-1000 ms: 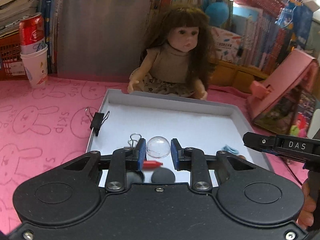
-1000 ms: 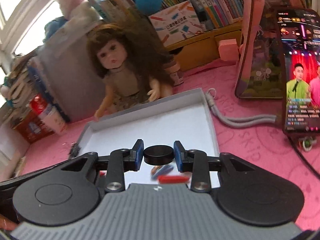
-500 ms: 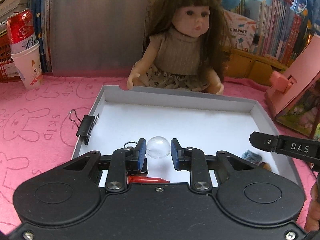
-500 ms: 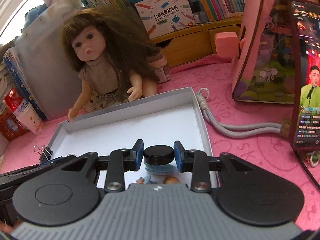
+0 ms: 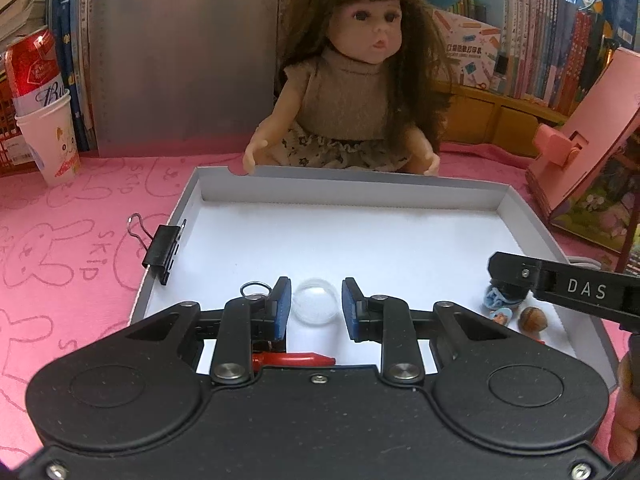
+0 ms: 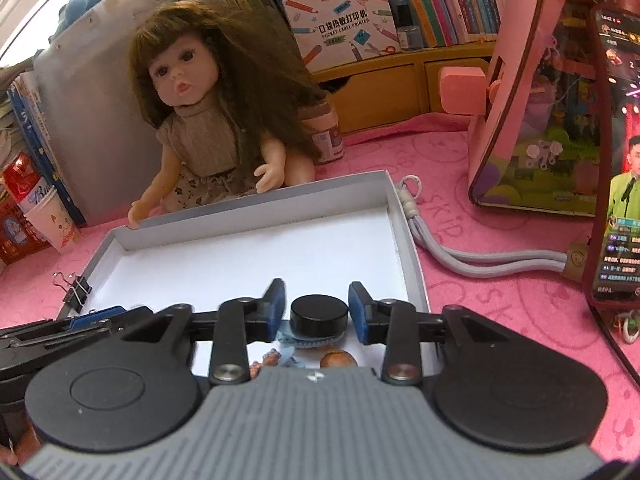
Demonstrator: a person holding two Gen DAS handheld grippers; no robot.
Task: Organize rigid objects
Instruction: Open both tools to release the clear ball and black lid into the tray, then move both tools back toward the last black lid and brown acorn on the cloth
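A shallow white tray (image 5: 360, 194) lies on the pink mat. My left gripper (image 5: 314, 306) is open, its blue pads either side of a clear plastic dome (image 5: 313, 300) that rests on the tray floor. A red pen (image 5: 296, 359) and a metal ring (image 5: 256, 289) lie under it. My right gripper (image 6: 316, 310) is open around a black round cap (image 6: 319, 311) over the tray's right front corner (image 6: 416, 280); gaps show on both sides. A blue knit piece (image 5: 498, 298), a small figure (image 5: 502, 316) and a nut (image 5: 532, 319) lie there.
A doll (image 5: 360, 92) sits behind the tray. A black binder clip (image 5: 162, 248) grips the tray's left rim. A paper cup with a red can (image 5: 44, 120) stands far left. A pink stand (image 5: 588, 152), a phone (image 6: 616, 160) and a grey cord (image 6: 480, 258) are on the right.
Both grippers have opened slightly; the dome and the black cap now sit loose between the pads. Both cameras have pulled back a little and tilted, with more of the tray showing.
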